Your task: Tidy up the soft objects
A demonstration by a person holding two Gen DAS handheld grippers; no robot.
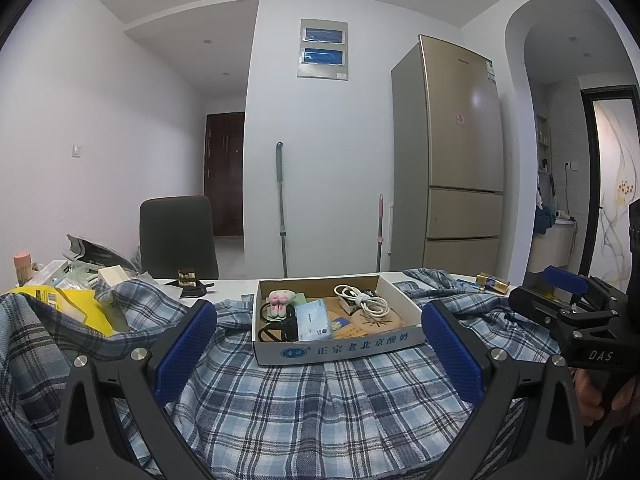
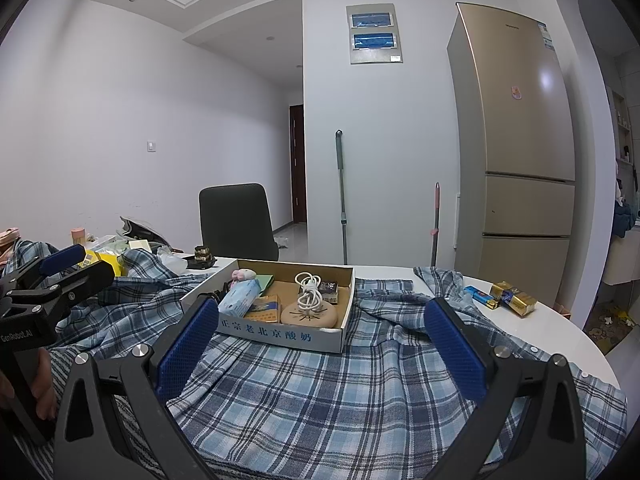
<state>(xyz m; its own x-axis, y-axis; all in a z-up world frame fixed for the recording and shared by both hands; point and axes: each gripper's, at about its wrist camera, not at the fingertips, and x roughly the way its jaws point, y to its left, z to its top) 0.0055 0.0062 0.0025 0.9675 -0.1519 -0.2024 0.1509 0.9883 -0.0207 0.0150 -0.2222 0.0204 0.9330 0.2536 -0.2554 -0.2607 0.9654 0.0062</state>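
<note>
Both grippers, left (image 1: 320, 344) and right (image 2: 320, 340), gape empty over the limp shirt (image 1: 320, 408); pinch a near edge.

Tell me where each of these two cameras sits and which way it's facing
Left wrist view: sits on the left hand-held gripper, looks forward over the plaid shirt to the cardboard box; its open fingers show, plus the right hand-held gripper at the right edge.
Right wrist view: sits on the right hand-held gripper, facing the same way; its open fingers show, plus the left hand-held gripper at the left edge.
Shared: shirt, box, fridge, chair.
</note>
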